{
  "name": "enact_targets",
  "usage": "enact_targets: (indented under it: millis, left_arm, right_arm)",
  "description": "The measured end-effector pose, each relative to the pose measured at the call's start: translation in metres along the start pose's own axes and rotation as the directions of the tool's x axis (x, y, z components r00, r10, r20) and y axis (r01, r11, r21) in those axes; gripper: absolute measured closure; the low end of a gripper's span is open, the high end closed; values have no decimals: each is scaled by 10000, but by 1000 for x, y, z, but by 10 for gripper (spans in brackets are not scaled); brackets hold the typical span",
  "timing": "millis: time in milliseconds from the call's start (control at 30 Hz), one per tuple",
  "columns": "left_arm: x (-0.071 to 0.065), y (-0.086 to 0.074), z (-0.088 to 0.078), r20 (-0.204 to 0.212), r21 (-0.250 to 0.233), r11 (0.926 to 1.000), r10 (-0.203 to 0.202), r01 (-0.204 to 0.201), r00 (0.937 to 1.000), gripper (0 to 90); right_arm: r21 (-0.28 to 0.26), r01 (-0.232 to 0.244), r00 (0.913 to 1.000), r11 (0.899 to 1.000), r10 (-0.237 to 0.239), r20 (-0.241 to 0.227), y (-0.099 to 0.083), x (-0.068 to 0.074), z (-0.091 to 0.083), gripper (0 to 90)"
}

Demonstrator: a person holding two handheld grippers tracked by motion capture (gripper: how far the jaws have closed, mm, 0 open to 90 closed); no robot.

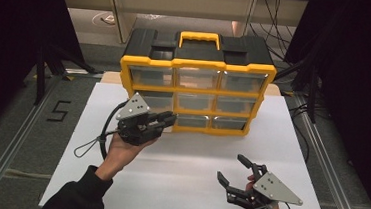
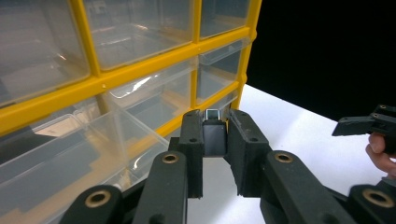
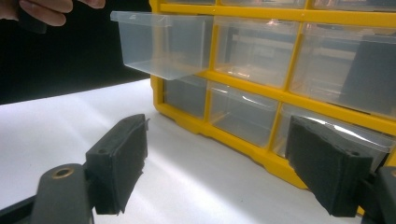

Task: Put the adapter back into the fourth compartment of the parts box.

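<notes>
My left hand-held gripper (image 2: pixel 215 135) is clamped on a small dark metal piece (image 2: pixel 214 133) at the open drawer (image 3: pixel 163 44), 10 o'clock on the worktop (image 1: pixel 187 185). It may slip and miss the drawer. My right hand-held gripper (image 1: pixel 236 171) is apart.

glossy clear plastic drawers (image 3: pixel 163 44); matt white table (image 1: pixel 187 185)

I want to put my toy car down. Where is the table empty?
The white table is bare between the two grippers, and along its right side beside the yellow drawer cabinet. It is crowded at the cabinet's lower left, where the left gripper works by an open drawer.
</notes>
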State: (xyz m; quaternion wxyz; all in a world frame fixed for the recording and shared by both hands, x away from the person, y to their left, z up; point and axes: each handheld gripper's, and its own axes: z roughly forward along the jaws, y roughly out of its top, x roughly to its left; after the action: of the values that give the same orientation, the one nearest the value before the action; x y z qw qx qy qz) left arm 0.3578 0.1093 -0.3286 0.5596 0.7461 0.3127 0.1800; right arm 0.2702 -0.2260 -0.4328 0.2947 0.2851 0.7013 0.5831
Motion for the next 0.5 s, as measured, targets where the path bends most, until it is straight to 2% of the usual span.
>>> enact_targets:
  millis: [500]
  left_arm:
    - [22, 3, -10, -639, -273, 9992, -296, 279, 9975, 761]
  right_arm:
    - [-3, -4, 10000, 10000, 4, -7, 0, 0, 0, 219]
